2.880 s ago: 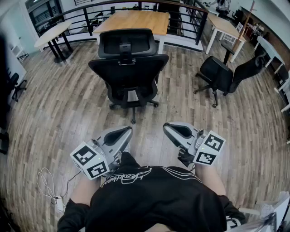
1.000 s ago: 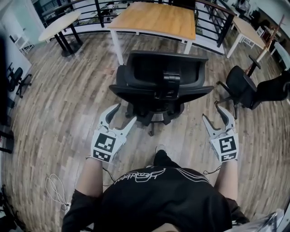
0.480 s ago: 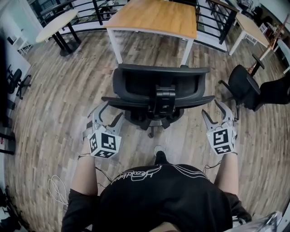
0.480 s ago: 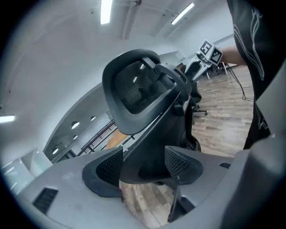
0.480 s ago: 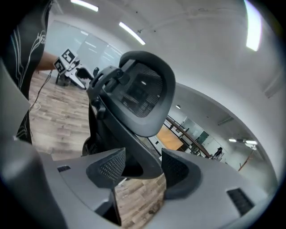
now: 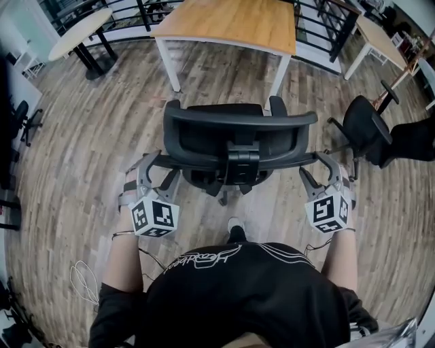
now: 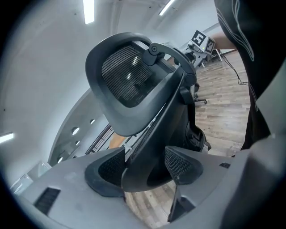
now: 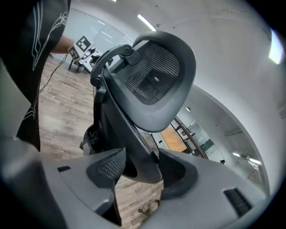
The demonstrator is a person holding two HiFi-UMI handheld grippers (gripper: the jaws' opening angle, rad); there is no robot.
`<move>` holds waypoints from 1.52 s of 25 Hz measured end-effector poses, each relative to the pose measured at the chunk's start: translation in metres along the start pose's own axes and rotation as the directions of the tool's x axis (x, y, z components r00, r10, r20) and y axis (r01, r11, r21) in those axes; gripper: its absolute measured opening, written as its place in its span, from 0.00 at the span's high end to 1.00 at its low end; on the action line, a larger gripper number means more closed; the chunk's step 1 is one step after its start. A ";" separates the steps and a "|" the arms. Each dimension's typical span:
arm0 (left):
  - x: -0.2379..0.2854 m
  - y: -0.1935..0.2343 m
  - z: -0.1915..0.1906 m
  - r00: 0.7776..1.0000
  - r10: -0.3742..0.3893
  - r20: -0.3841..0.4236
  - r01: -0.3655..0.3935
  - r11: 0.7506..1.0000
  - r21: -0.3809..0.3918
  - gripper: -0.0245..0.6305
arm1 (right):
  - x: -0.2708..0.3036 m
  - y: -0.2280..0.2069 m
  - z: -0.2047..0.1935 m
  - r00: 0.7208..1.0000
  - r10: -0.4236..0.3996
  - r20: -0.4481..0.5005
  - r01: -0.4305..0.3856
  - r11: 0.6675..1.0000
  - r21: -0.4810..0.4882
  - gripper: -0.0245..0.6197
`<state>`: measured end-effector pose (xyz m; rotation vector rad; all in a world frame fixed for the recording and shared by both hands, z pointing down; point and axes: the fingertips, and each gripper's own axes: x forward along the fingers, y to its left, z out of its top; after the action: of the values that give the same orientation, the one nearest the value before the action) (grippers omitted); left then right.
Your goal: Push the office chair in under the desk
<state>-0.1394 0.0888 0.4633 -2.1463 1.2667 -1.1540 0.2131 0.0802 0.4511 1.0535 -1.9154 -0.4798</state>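
A black office chair (image 6: 238,129) stands in front of me with its backrest and headrest toward me. It faces a wooden-topped desk (image 6: 224,20) with white legs. The seat is still out on the floor short of the desk. My left gripper (image 6: 158,175) is at the backrest's left edge, my right gripper (image 6: 321,173) at its right edge. In the left gripper view the chair (image 7: 129,76) has its backrest rim filling the left gripper (image 7: 145,161), touching both pads. In the right gripper view the chair (image 8: 156,76) fills the right gripper (image 8: 143,167) the same way.
A second black chair (image 6: 367,129) stands at the right. A round table (image 6: 78,34) is at the far left, a black railing (image 6: 319,20) runs behind the desk, and another desk (image 6: 380,34) is at the far right. A white cable (image 6: 85,282) lies on the wood floor beside me.
I have walked up to the chair. Both grippers, open beside the backrest half a second ago, have moved inward onto its left and right edges.
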 end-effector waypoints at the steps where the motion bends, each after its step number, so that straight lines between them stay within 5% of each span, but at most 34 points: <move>1: 0.000 0.002 0.001 1.000 0.002 0.000 -0.002 1.000 0.004 0.55 | 0.000 -0.001 0.000 1.000 0.007 0.003 -0.007 1.000 -0.003 0.56; 15: 0.042 0.052 0.006 0.998 -0.019 -0.056 0.019 1.000 0.006 0.56 | 0.039 -0.041 0.027 0.987 0.163 0.008 -0.163 0.987 -0.012 0.57; 38: 0.089 0.045 -0.014 0.988 0.038 -0.152 -0.036 0.999 0.011 0.56 | 0.079 -0.035 0.009 0.986 0.118 0.116 -0.111 0.992 -0.068 0.58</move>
<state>-0.1522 -0.0100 0.4814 -2.0525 1.3573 -1.3268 0.2016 -0.0051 0.4630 0.8868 -2.0411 -0.5432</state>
